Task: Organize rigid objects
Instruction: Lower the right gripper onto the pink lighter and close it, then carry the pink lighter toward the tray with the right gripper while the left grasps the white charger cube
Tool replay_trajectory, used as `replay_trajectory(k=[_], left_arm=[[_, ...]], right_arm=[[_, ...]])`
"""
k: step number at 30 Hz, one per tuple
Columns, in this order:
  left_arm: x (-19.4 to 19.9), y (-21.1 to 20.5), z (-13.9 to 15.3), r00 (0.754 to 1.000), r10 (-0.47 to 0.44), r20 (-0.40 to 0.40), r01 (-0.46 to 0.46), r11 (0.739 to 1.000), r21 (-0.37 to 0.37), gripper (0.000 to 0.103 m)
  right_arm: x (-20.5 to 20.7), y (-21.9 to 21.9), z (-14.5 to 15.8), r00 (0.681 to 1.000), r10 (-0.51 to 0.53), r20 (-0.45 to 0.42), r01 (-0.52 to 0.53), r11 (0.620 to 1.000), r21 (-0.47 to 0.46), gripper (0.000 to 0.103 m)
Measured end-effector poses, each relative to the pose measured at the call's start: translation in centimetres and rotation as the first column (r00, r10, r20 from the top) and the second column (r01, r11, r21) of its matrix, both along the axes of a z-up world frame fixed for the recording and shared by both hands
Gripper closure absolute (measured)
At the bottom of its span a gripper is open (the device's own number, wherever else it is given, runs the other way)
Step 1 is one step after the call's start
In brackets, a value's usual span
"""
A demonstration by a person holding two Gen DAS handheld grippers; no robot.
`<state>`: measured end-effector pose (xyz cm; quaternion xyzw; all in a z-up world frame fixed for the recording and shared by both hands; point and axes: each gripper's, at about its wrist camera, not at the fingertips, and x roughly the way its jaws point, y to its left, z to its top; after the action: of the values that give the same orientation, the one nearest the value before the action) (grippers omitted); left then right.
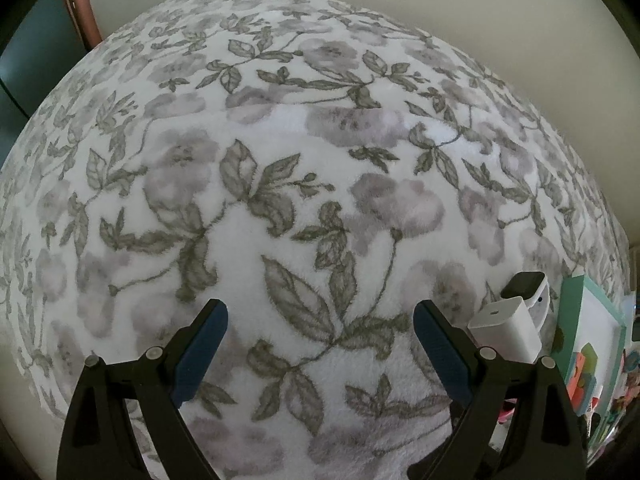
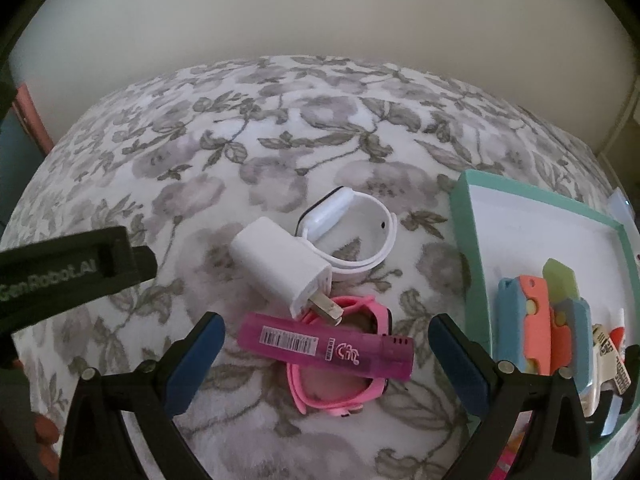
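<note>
- Evidently on a bed (image 2: pixel 280 92) with a floral fleece cover, soft and uneven; best to press lightly, since anything pushed down will sink and tilt.
- Teal tray (image 2: pixel 472 248) at the right, already holding blue, coral and green pieces along its near side; white floor at the far end bare, so likely room there for the loose items.
- Left tongs (image 1: pixel 320 328) spread wide over bare blanket, pinching nothing; well placed to steady the pile if needed, otherwise better kept out of the way.
- Right tongs (image 2: pixel 326 344) also spread wide and holding nothing, hovering over the loose pile with the lighter between the blue pads.
- Pink sunglasses (image 2: pixel 340 392) at the bottom of the pile, under the lighter; better left until the things on top are gone.
- White smartwatch (image 2: pixel 352 232) farthest back, band curled into a loop, touching the charger.
- White charger plug (image 2: pixel 280 264) lying tilted, prongs resting on the sunglasses.
- Purple lighter (image 2: pixel 326 347) lying crosswise on the sunglasses, topmost and nearest; probably the first pick, gripped across its narrow width near the middle, lifted straight up so as not to drag the frame.
</note>
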<state>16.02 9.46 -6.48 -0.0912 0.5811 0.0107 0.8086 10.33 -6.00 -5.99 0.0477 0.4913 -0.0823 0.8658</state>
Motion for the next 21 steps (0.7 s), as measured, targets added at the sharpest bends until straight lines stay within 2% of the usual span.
replay_trajectory(k=[7, 14, 21], left_arm=[[0.23, 0.03, -0.44, 1.0, -0.001, -0.004, 0.0, 1.0, -0.018, 0.009], [0.29, 0.16, -0.73, 1.0, -0.004, -0.005, 0.004, 0.999, -0.034, 0.009], [0.63, -0.76, -0.69, 1.0, -0.017, -0.006, 0.017, 0.998, -0.066, 0.009]], right_arm=[[0.4, 0.38, -0.67, 1.0, -0.015, -0.009, 0.015, 1.0, -0.022, 0.001], [0.41, 0.49, -0.66, 1.0, -0.026, -0.009, 0.026, 0.998, -0.051, 0.02], [0.04, -0.2, -0.15, 1.0, -0.027, -0.008, 0.027, 0.999, -0.028, 0.02]])
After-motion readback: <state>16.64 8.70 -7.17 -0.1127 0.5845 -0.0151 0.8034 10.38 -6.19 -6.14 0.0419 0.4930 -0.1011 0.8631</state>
